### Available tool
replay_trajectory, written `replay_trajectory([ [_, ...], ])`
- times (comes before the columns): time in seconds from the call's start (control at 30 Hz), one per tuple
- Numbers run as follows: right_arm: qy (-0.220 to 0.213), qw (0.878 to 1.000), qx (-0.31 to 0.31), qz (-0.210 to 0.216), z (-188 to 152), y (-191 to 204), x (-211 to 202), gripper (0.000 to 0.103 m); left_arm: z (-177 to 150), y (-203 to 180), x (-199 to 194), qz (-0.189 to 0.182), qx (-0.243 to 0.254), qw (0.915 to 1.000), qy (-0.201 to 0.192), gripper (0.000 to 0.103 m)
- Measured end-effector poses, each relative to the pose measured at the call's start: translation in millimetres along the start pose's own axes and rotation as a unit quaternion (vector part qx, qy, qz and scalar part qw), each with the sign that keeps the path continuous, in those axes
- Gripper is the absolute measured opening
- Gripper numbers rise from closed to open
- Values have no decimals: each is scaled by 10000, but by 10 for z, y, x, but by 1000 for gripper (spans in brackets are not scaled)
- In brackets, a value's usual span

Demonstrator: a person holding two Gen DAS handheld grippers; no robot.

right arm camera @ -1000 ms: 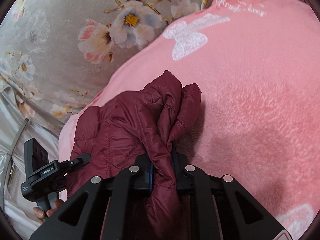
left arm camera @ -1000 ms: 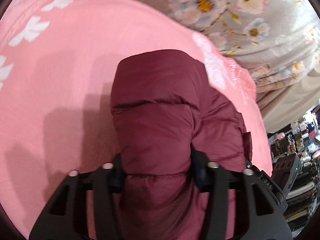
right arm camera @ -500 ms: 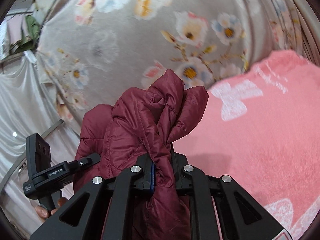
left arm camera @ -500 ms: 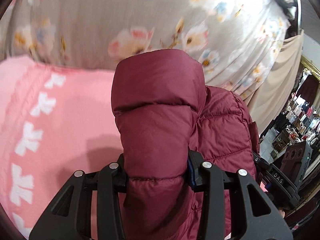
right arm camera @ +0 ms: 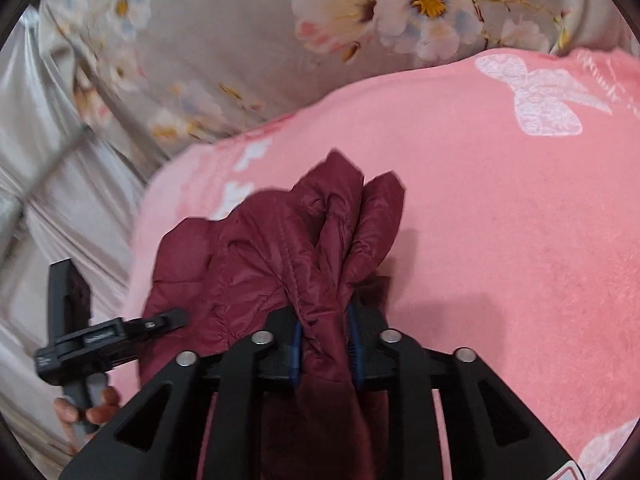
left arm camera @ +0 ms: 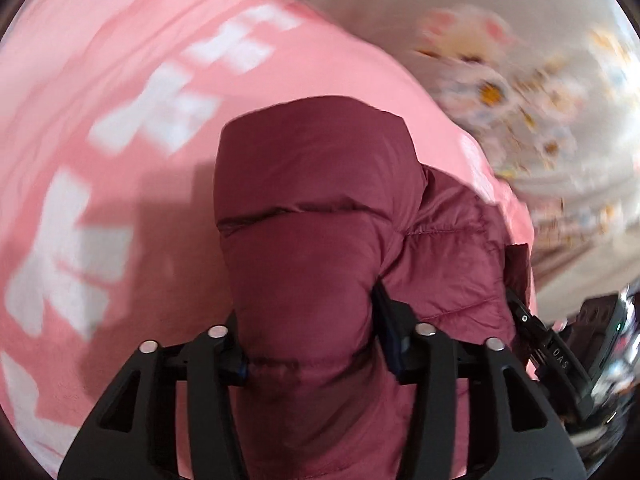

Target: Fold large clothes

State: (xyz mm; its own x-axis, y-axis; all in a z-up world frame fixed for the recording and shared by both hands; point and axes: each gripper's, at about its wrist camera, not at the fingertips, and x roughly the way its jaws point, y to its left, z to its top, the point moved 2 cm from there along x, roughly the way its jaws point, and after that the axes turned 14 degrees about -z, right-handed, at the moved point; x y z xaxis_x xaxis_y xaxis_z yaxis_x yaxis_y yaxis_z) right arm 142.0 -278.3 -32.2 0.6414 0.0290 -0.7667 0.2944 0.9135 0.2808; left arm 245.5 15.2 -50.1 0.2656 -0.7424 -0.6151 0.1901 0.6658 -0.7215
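A dark red quilted puffer jacket (left arm camera: pixel 316 216) is held up over a pink blanket (left arm camera: pixel 120 92). My left gripper (left arm camera: pixel 310 344) is shut on a thick padded fold of it, which bulges out past the fingers. My right gripper (right arm camera: pixel 325 344) is shut on a bunched edge of the same jacket (right arm camera: pixel 280 256), held above the pink blanket (right arm camera: pixel 500 240). The left gripper's body (right arm camera: pixel 92 340) shows at the lower left of the right wrist view, and the right gripper's body (left arm camera: pixel 560 356) at the lower right of the left wrist view. The rest of the jacket hangs hidden below.
The pink blanket with white butterfly patterns covers the bed. A grey floral sheet (right arm camera: pixel 224 40) lies beyond it, also in the left wrist view (left arm camera: pixel 500 80). Pale curtain fabric (right arm camera: pixel 48 184) hangs at the left. The left wrist view is motion-blurred.
Both grippers swung up toward the floral sheet with the jacket, then came back down over the pink blanket. Both grips have stayed shut on the jacket.
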Motion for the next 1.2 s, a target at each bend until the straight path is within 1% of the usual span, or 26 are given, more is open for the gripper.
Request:
replay_trajectory([
  [0.03,9,10000,40,22,-5,-34,-6,34,5,99,-59,-43,-145,9999,-65,54],
  [0.07,38,9999,157,-21,-7,-132,-15,43,12,155,-124,-20,-166,9998,-133,55],
  [0.1,83,9995,275,-93,-14,-239,-17,55,12,175,-166,18,-134,9998,-159,59],
  [0.13,167,9990,378,-140,-22,-318,5,59,15,184,-209,82,-60,9998,-183,64],
  [0.17,363,9982,479,-72,-39,-408,55,60,8,183,-231,129,16,9997,-189,66],
  [0.2,562,9968,560,65,-60,-437,112,60,-7,177,-243,143,52,9997,-184,72],
  [0.23,809,9942,665,234,-89,-486,196,60,-31,171,-232,141,75,9997,-161,74],
  [0.3,1062,9908,720,423,-127,-491,293,60,-68,185,-162,82,78,9999,-64,76],
  [0.33,1221,9884,721,544,-142,-473,365,60,-85,212,-122,72,77,9999,-12,82],
  [0.37,1313,9869,721,592,-161,-466,405,62,-111,231,-87,87,69,9999,21,84],
  [0.43,1488,9841,740,633,-195,-455,499,66,-135,275,-5,108,8,9999,59,87],
  [0.5,1717,9789,778,788,-267,-431,640,69,-144,336,58,-34,-156,9998,111,87],
  [0.57,1731,9748,931,1052,-312,-415,708,69,-141,381,114,-145,-254,9994,159,88],
  [0.6,1700,9748,898,1128,-321,-383,715,61,-141,380,130,-143,-210,9995,164,88],
  [0.63,1786,9698,927,1378,-344,-338,743,50,-136,361,145,-146,-142,9997,164,87],
  [0.67,1815,9673,1004,1462,-356,-324,747,39,-129,334,163,-178,-62,9997,172,83],
  [0.7,1726,9692,975,1464,-353,-291,720,27,-117,293,196,-235,22,9994,235,75],
  [0.77,1406,9795,688,1271,-301,-203,546,16,-64,199,213,-136,158,9995,237,68],
  [0.83,1015,9851,573,1263,-204,-113,321,14,17,60,182,-60,478,9987,186,52],
  [0.87,837,9868,543,1279,-148,-89,223,13,64,-6,167,-79,615,9979,180,49],
  [0.9,533,9896,473,1249,-59,-34,66,13,148,-128,150,-178,775,9967,184,47],
  [0.97,-3,9931,352,1120,116,48,-172,13,293,-351,102,-283,1060,9939,110,46],
  [1.03,-428,9931,331,1042,310,137,-314,13,482,-700,8,-267,1620,9863,-142,46],
  [1.07,-712,9918,361,1002,436,156,-394,13,544,-811,-20,-239,1802,9831,-229,46],
  [1.13,-975,9892,437,1001,616,175,-410,13,737,-1106,-88,-183,2257,9729,-474,47],
  [1.2,-1138,9863,555,1059,814,170,-347,13,892,-1300,-78,-123,2553,9648,-625,47],
])
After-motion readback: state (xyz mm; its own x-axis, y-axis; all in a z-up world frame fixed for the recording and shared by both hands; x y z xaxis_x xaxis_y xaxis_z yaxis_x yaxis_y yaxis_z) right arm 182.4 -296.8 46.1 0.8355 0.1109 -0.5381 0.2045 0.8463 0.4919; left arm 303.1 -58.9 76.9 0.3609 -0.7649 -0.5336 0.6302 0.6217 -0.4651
